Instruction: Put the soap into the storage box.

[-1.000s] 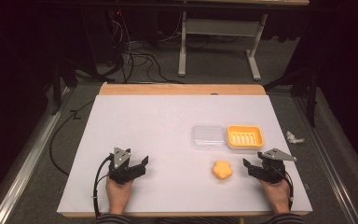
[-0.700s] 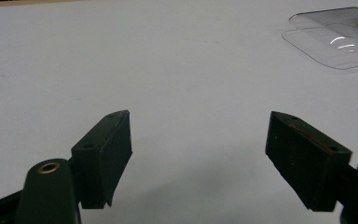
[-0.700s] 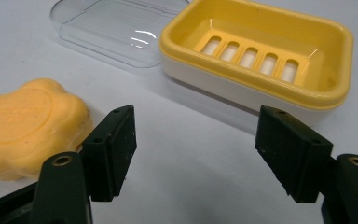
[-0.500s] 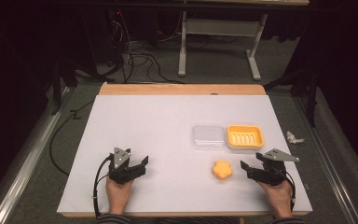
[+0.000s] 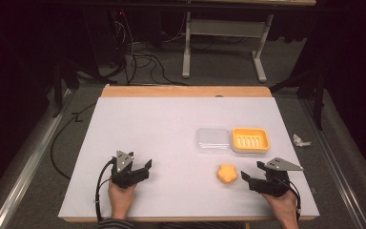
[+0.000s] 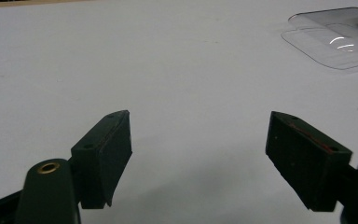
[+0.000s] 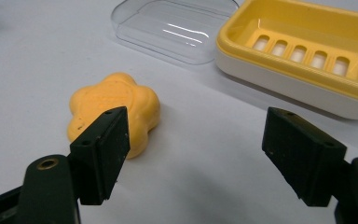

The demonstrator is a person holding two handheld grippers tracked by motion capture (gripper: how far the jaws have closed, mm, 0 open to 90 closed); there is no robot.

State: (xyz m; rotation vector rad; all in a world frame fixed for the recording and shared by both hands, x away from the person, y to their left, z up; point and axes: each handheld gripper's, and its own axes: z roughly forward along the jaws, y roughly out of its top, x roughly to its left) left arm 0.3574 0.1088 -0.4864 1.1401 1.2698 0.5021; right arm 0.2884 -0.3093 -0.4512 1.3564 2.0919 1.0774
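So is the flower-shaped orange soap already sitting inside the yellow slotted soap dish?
No, the flower-shaped orange soap lies on the white table, apart from the yellow slotted soap dish, just ahead of the open right tongs.

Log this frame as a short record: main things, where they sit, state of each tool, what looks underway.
surface: white table
soap: orange flower-shaped soap, lying loose on the table, near the right tool
soap dish: yellow dish with slotted floor, empty, beyond the soap
lid: clear lid, lying left of the dish, close against it
left tool: left tool, jaws open, holding nothing, over bare table
right tool: right tool, jaws open, pointed toward the soap, not gripping it
likely activity: reaching for the soap, perhaps to put it in the dish
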